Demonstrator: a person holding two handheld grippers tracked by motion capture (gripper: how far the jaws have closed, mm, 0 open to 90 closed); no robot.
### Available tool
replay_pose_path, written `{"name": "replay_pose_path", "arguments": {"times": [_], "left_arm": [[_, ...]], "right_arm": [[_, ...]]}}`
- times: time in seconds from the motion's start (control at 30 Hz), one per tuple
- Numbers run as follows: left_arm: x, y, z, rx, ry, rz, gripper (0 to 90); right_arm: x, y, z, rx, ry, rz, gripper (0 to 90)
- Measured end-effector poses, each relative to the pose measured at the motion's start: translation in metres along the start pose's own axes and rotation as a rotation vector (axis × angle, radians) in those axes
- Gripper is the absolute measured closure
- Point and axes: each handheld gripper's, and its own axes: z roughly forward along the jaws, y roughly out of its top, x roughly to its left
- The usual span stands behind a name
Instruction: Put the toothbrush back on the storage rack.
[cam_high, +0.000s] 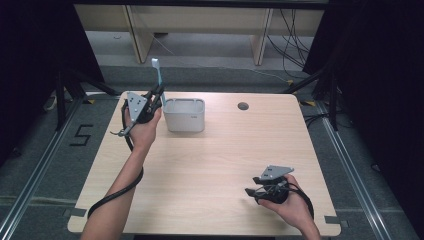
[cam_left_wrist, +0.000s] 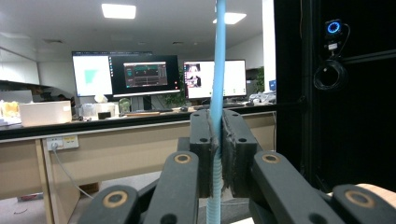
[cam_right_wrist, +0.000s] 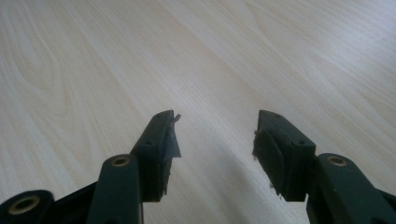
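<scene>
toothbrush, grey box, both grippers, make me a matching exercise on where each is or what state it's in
Things:
1. toothbrush
2. grey box
3. left gripper
4. right gripper

States:
A. open, low over bare wood
B. standing on the table's far side
C. shut on a blue handle
D. held upright, head at the top

Pairs: 1-D, 2-B, 3-C, 4-A

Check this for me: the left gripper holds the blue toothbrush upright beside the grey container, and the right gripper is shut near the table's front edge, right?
Not quite: the right gripper is open, its jaws apart over bare table in the right gripper view. The rest holds: the left gripper holds the blue toothbrush upright beside the grey container.
</scene>
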Motion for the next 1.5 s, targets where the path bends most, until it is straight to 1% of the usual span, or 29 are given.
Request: {"name": "replay_pose_path", "arguments": {"times": [0.07, 0.2, 0.23, 0.27, 0.3, 0.4, 0.43, 0.5, 0.53, 0.6, 0.67, 0.73, 0.8, 0.83, 0.9, 0.97, 1.07, 1.13, 1.17, 1.23, 1.27, 1.3, 1.33, 1.37, 1.43, 1.47, 1.5], "left_arm": [[0.001, -0.003, 0.002, 0.009, 0.001, 0.004, 83.1], [0.002, -0.009, 0.005, 0.025, 0.009, -0.001, 83.1], [0.003, -0.010, 0.005, 0.031, 0.011, 0.002, 83.1], [0.003, -0.011, 0.007, 0.029, 0.011, -0.001, 83.1], [0.003, -0.012, 0.007, 0.033, 0.012, 0.000, 83.1], [0.003, -0.014, 0.010, 0.034, 0.009, -0.005, 83.1], [0.003, -0.015, 0.011, 0.031, 0.006, -0.009, 83.1], [0.002, -0.017, 0.012, 0.037, 0.002, -0.003, 83.1], [0.002, -0.018, 0.013, 0.036, 0.000, -0.006, 83.1], [0.002, -0.019, 0.014, 0.044, 0.001, -0.001, 83.2], [0.001, -0.020, 0.015, 0.047, 0.001, -0.004, 83.1], [0.001, -0.022, 0.016, 0.049, 0.002, -0.002, 83.1], [0.001, -0.023, 0.017, 0.053, 0.004, -0.004, 83.1], [0.001, -0.024, 0.017, 0.056, 0.004, -0.003, 83.1], [0.001, -0.026, 0.018, 0.062, 0.006, -0.002, 83.1], [0.001, -0.027, 0.018, 0.066, 0.006, -0.006, 83.1], [0.001, -0.028, 0.019, 0.073, 0.006, -0.007, 83.1], [0.002, -0.030, 0.019, 0.073, 0.005, -0.010, 83.1], [0.002, -0.030, 0.019, 0.075, 0.006, -0.010, 83.1], [0.002, -0.031, 0.020, 0.076, 0.006, -0.018, 83.1], [0.002, -0.032, 0.020, 0.081, 0.004, -0.015, 83.1], [0.002, -0.033, 0.020, 0.084, 0.004, -0.014, 83.1], [0.002, -0.033, 0.020, 0.086, 0.003, -0.016, 83.1], [0.002, -0.034, 0.020, 0.088, 0.002, -0.015, 83.1], [0.002, -0.036, 0.020, 0.092, 0.003, -0.016, 83.1], [0.002, -0.036, 0.020, 0.095, 0.004, -0.015, 83.1], [0.003, -0.037, 0.020, 0.095, 0.003, -0.017, 83.1]], "right_arm": [[0.000, 0.000, 0.000, 0.001, -0.001, 0.000, 48.2], [0.000, 0.000, 0.000, 0.003, 0.002, 0.001, 48.2], [0.001, 0.000, 0.001, -0.009, -0.002, 0.004, 48.2], [0.001, 0.000, 0.001, -0.007, -0.002, 0.003, 48.2], [-0.001, 0.000, 0.001, -0.009, -0.006, -0.014, 48.2], [0.000, 0.000, 0.002, -0.006, -0.006, -0.012, 48.2], [0.001, -0.001, 0.002, -0.007, -0.003, -0.003, 48.2], [-0.001, 0.000, 0.002, -0.010, -0.010, -0.022, 48.2], [0.001, -0.001, 0.002, -0.008, -0.003, -0.002, 48.2], [0.001, 0.000, 0.002, -0.004, 0.000, 0.008, 48.2], [0.001, 0.000, 0.002, -0.004, -0.001, 0.009, 48.2], [0.000, -0.001, 0.002, -0.008, -0.006, -0.010, 48.2], [0.001, -0.001, 0.002, -0.007, -0.002, -0.005, 48.2], [0.002, -0.001, 0.002, -0.004, -0.003, 0.010, 48.2], [0.001, -0.001, 0.002, -0.004, -0.004, 0.009, 48.2], [0.001, -0.001, 0.002, -0.004, -0.002, -0.006, 48.2], [0.001, -0.001, 0.002, -0.002, 0.000, 0.005, 48.2], [0.001, 0.000, 0.002, 0.003, 0.004, -0.003, 48.1], [0.001, 0.000, 0.002, 0.013, 0.002, -0.001, 48.1], [0.001, 0.000, 0.002, 0.011, 0.002, -0.001, 48.1], [0.001, 0.000, 0.002, 0.016, 0.004, -0.001, 48.1], [0.003, -0.001, 0.004, 0.003, 0.005, 0.012, 48.1], [0.002, -0.001, 0.004, 0.003, 0.005, 0.001, 48.1], [0.002, -0.001, 0.004, 0.004, 0.005, 0.000, 48.1], [0.002, -0.001, 0.004, 0.005, 0.006, 0.001, 48.1], [0.003, -0.001, 0.004, 0.009, 0.006, 0.011, 48.1], [0.002, -0.001, 0.004, 0.007, 0.005, -0.001, 48.1]]}}
